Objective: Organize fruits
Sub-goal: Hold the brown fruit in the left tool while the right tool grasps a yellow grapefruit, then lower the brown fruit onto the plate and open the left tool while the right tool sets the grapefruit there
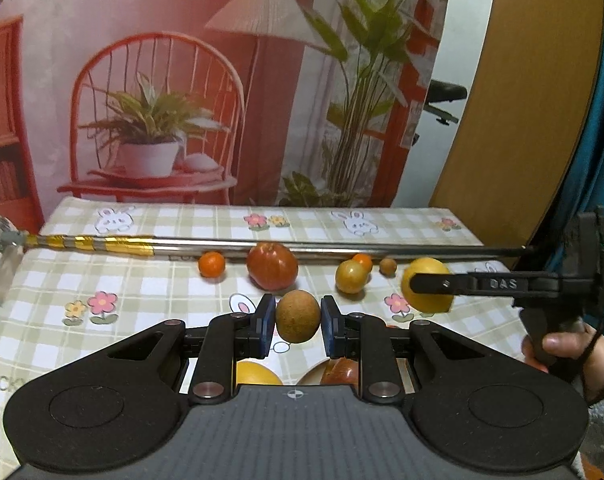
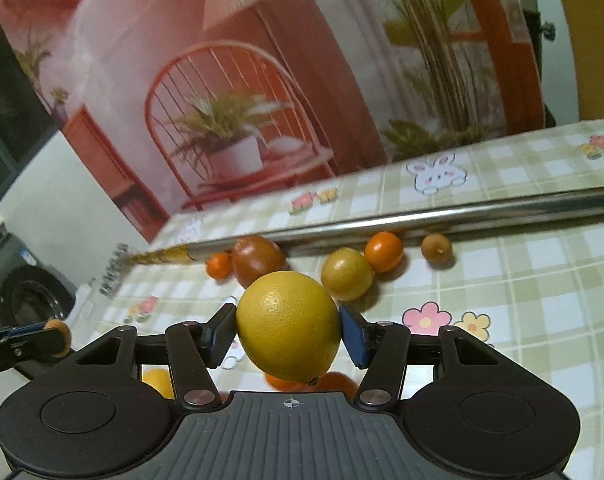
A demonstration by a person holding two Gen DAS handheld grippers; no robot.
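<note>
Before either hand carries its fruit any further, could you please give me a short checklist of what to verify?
1. Left gripper shut on the small brown fruit, pads on both its sides: ok.
2. Right gripper shut on the large yellow citrus, pads on both its sides: ok.
3. Both held fruits lifted off the checked tablecloth: ok.
4. Loose fruits resting along the metal rod, including the red-brown fruit and the yellow-green fruit: ok.
5. Where the fruits should be set down: cannot tell; only fruit tops show below the grippers.
</note>
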